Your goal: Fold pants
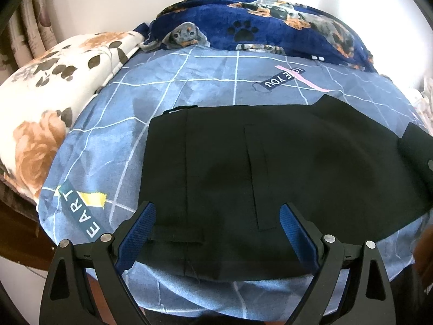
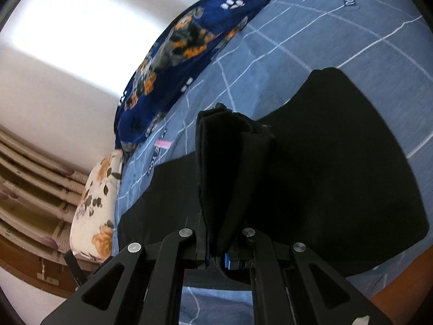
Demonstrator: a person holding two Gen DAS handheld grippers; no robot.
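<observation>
Black pants (image 1: 270, 168) lie flat on a blue checked bedsheet (image 1: 189, 81). In the left wrist view my left gripper (image 1: 217, 214) is open, its blue-padded fingers (image 1: 140, 233) spread just above the near edge of the pants, holding nothing. In the right wrist view my right gripper (image 2: 219, 233) is shut on a bunched fold of the black pants (image 2: 227, 168), lifted above the rest of the pants (image 2: 338, 162) that lie on the sheet. The fabric hides its fingertips.
A dark blue dog-print blanket (image 1: 270, 24) lies bunched at the far side of the bed. A floral cream quilt (image 1: 54, 94) sits at the left. Curtains (image 2: 32, 189) hang beyond the bed. The bed's near edge (image 1: 243, 292) is close below the left gripper.
</observation>
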